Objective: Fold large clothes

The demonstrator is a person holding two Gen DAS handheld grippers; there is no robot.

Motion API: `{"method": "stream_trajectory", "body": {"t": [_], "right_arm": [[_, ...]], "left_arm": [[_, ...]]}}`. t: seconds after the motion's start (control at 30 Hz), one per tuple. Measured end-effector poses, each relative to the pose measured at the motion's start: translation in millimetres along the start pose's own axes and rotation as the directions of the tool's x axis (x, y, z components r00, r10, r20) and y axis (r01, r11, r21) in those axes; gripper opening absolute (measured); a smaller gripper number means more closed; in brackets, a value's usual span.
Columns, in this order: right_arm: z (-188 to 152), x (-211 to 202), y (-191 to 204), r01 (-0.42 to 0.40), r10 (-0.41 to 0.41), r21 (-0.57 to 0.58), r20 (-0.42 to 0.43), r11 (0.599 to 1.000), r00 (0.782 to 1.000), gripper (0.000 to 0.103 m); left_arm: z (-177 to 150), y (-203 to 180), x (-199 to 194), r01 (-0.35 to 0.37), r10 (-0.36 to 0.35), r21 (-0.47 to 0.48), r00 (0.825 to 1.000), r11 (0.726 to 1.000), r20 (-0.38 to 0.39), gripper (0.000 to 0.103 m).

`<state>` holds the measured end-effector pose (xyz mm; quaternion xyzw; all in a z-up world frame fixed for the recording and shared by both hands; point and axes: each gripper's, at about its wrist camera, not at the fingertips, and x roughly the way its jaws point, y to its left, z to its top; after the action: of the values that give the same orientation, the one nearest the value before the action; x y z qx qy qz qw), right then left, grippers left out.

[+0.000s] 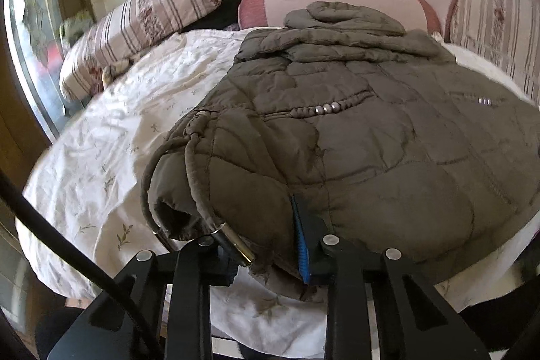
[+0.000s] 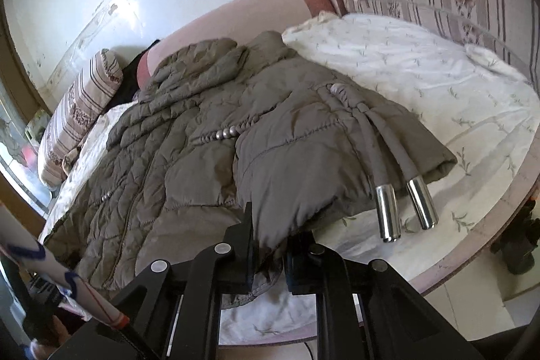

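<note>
Hem of the quilted jacket point(image 1: 354, 137), spread flat on the bed point(image 1: 111, 137), is pinched by both left tongs point(image 1: 270, 245) and right tongs point(image 2: 268, 245); corners should be lifted evenly, kept taut.

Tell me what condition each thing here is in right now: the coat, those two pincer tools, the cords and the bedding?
Jacket: spread flat on the bed, hem pinched at both corners.
Left gripper: shut on the jacket's hem.
Right gripper: shut on the jacket's hem.
Drawcords: loose, metal tips on the sheet.
Sheet: wrinkled.
Striped pillow: lying against the wall.
</note>
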<state>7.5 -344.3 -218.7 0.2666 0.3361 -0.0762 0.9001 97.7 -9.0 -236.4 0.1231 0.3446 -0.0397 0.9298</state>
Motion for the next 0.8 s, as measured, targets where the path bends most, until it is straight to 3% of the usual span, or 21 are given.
{"method": "stream_trajectory", "body": {"t": [0.2, 0.33, 0.4, 0.47, 0.53, 0.63, 0.8], "right_arm": [[-6.7, 13.9, -2.3, -0.004, 0.006, 0.036, -0.041, 0.999, 0.999, 0.018], [-7.1, 21.1, -11.9, -0.027, 0.033, 0.098, -0.062, 0.995, 0.998, 0.027], [-7.5, 23.1, -14.7, -0.042, 0.05, 0.121, -0.065, 0.992, 0.997, 0.025], [-7.2, 22.0, -12.5, -0.048, 0.055, 0.107, -0.057, 0.993, 0.997, 0.018], [-7.4, 20.2, -9.0, -0.042, 0.047, 0.09, -0.052, 0.995, 0.998, 0.015], [-5.8, 15.6, -6.3, -0.046, 0.05, 0.085, -0.043, 0.995, 0.998, 0.013], [1.0, 1.4, 0.8, -0.061, 0.061, 0.073, -0.011, 0.995, 0.998, 0.012]], "left_arm": [[1.2, 8.2, 10.8, -0.009, 0.008, -0.039, 1.0, 0.999, -0.026, 0.045], [1.4, 12.9, 15.6, -0.005, 0.003, -0.072, 0.999, 0.997, -0.034, 0.057], [0.9, 15.9, 17.2, 0.006, -0.01, -0.091, 0.999, 0.996, -0.039, 0.057], [0.9, 16.1, 17.2, 0.014, -0.017, -0.086, 0.999, 0.996, -0.037, 0.055], [0.5, 13.4, 15.0, 0.023, -0.025, -0.066, 0.999, 0.998, -0.025, 0.04], [1.0, 11.0, 10.6, 0.022, -0.023, -0.047, 1.0, 0.999, -0.015, 0.031], [8.4, 18.7, -0.1, 0.042, -0.042, -0.074, 0.999, 0.996, -0.004, 0.023]]}}
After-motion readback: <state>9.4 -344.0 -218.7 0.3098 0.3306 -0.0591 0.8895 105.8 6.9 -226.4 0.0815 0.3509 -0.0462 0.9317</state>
